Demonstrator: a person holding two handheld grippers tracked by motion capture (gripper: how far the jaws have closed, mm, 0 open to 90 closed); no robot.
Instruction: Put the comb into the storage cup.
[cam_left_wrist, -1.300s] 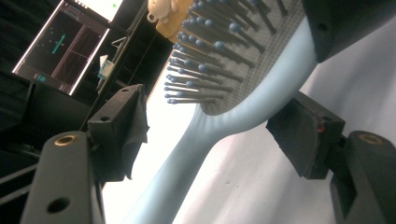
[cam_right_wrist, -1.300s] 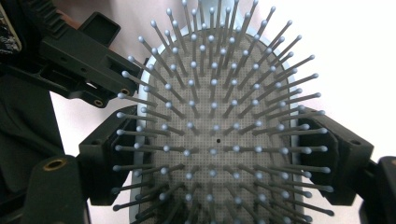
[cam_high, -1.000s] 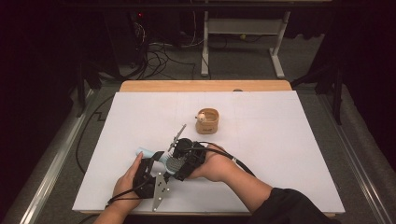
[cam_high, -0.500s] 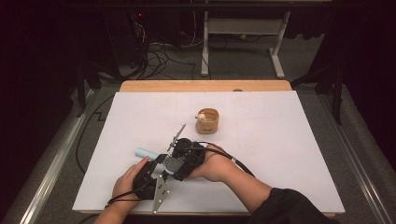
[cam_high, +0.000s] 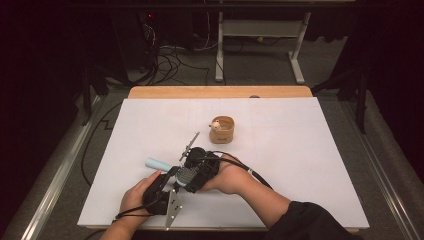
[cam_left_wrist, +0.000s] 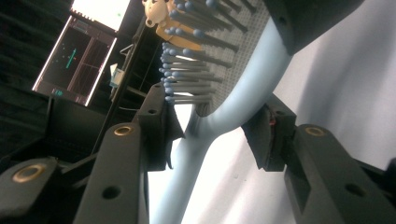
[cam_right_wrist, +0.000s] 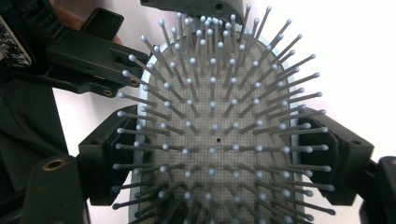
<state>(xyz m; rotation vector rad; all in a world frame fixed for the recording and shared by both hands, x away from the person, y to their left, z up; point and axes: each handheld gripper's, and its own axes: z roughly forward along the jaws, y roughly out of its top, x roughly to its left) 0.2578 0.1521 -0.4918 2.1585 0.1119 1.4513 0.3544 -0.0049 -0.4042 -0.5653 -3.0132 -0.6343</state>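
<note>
Right gripper (cam_right_wrist: 219, 158) clamps a pale-blue hairbrush's (cam_right_wrist: 215, 135) bristly oval head; left gripper (cam_left_wrist: 212, 140), jaws just closing, straddles its smooth neck, not yet pressing.

I see small wooden cup (cam_high: 222, 130) upright mid-surface, pale figure (cam_high: 215, 125) at its rim. White surface (cam_high: 300, 165) on wooden board (cam_high: 220, 92). My view beyond: cables on floor (cam_high: 172, 55), white frame legs (cam_high: 260, 35).
</note>
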